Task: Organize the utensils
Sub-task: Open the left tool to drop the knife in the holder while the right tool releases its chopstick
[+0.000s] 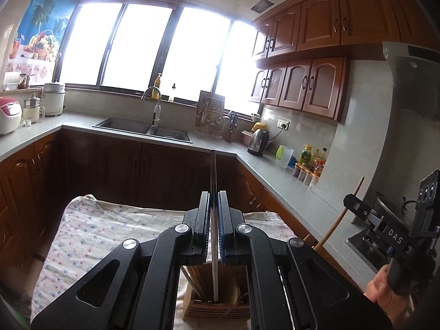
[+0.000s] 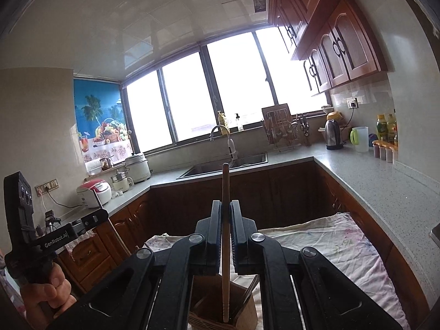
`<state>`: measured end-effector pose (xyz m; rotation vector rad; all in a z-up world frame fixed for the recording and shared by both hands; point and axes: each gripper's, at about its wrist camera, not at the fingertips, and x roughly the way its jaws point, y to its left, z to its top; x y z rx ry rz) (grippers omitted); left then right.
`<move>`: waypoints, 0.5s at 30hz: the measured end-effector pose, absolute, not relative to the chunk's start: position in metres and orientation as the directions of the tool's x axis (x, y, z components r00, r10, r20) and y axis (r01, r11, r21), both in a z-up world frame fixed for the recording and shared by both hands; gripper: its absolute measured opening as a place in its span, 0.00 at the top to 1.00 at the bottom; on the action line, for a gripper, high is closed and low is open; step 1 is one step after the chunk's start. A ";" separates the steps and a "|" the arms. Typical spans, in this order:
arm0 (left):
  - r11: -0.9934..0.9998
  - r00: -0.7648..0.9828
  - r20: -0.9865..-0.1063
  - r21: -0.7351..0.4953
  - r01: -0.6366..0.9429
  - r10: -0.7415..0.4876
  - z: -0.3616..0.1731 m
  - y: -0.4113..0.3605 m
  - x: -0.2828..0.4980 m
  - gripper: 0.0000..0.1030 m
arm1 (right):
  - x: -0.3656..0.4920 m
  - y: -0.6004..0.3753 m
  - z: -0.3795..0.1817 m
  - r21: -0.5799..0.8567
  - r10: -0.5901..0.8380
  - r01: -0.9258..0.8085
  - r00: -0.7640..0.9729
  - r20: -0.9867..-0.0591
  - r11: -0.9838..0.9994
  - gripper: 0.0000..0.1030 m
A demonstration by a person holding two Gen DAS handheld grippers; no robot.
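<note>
My left gripper (image 1: 214, 195) is shut on a thin, silvery chopstick (image 1: 212, 170) that stands nearly upright. Its lower end reaches into the wooden utensil holder (image 1: 217, 309) below the jaws. My right gripper (image 2: 225, 204) is shut on a wooden chopstick (image 2: 225, 181), also upright, with its lower tip inside the same holder (image 2: 244, 315). The holder stands on a floral cloth (image 1: 96, 236) and has other utensils in it. In the left wrist view the right gripper (image 1: 350, 202) shows at the right edge with its stick (image 1: 339, 220). The left gripper (image 2: 103, 214) shows at the left edge of the right wrist view.
A grey countertop (image 1: 264, 162) wraps around the room, with a double sink (image 1: 143, 129) and tap under the windows. A dish rack (image 1: 210, 118), kettle (image 1: 258, 140), jug and bottles (image 1: 310, 159) stand to the right. Rice cookers (image 1: 8, 115) stand on the left.
</note>
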<state>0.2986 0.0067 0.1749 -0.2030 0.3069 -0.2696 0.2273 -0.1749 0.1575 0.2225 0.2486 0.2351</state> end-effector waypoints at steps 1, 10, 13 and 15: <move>0.945 0.917 -0.275 -0.235 0.226 -0.288 0.170 0.005 0.301 0.96 | 0.230 -0.175 0.154 0.249 0.257 -0.201 0.942 -0.218 0.947 0.94; 0.950 0.906 -0.330 -0.252 0.187 -0.266 0.120 0.003 0.317 0.96 | 0.245 -0.176 0.112 0.273 0.232 -0.163 0.942 -0.241 0.948 0.94; 0.953 0.897 -0.357 -0.243 0.180 -0.261 0.105 0.000 0.319 0.96 | 0.248 -0.175 0.099 0.283 0.234 -0.156 0.934 -0.270 0.947 0.94; 0.954 0.889 -0.376 -0.242 0.180 -0.263 0.096 -0.002 0.318 0.96 | 0.248 -0.173 0.092 0.285 0.234 -0.151 0.929 -0.286 0.947 0.94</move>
